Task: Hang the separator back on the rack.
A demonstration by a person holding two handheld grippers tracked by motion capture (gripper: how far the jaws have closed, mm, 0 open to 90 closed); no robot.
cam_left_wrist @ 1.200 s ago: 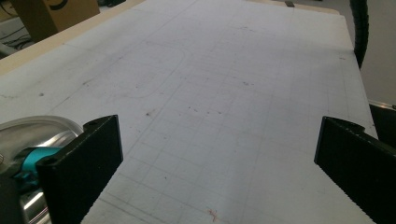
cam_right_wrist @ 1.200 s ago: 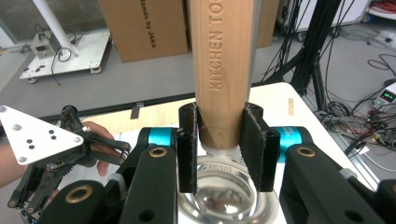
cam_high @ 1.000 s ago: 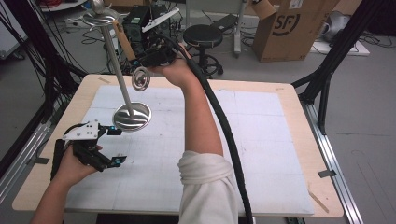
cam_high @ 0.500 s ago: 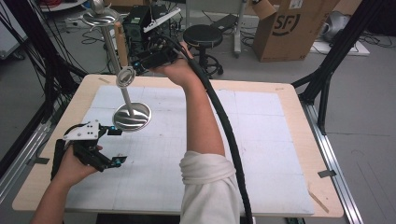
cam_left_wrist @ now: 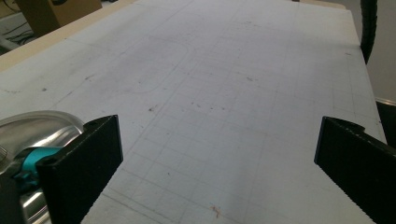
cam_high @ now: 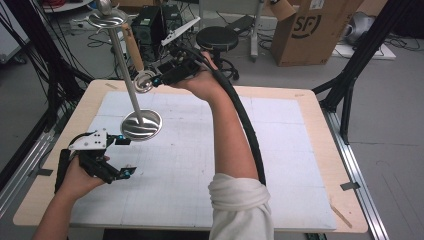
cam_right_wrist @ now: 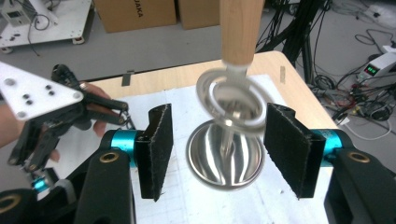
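A tall metal stand rises from its round mirrored base on the white gridded mat that covers the counter. The person's right arm reaches far forward over the mat, elbow low with the sleeve rolled, wrist raised, holding the right gripper level against the stand's pole, well above the base. Its jaws are spread, and between them in the right gripper view hangs a metal ring on the end of a wooden handle; the jaws do not touch it. The left gripper rests low on the mat just beside the base, on the person's side, its jaws wide apart and empty.
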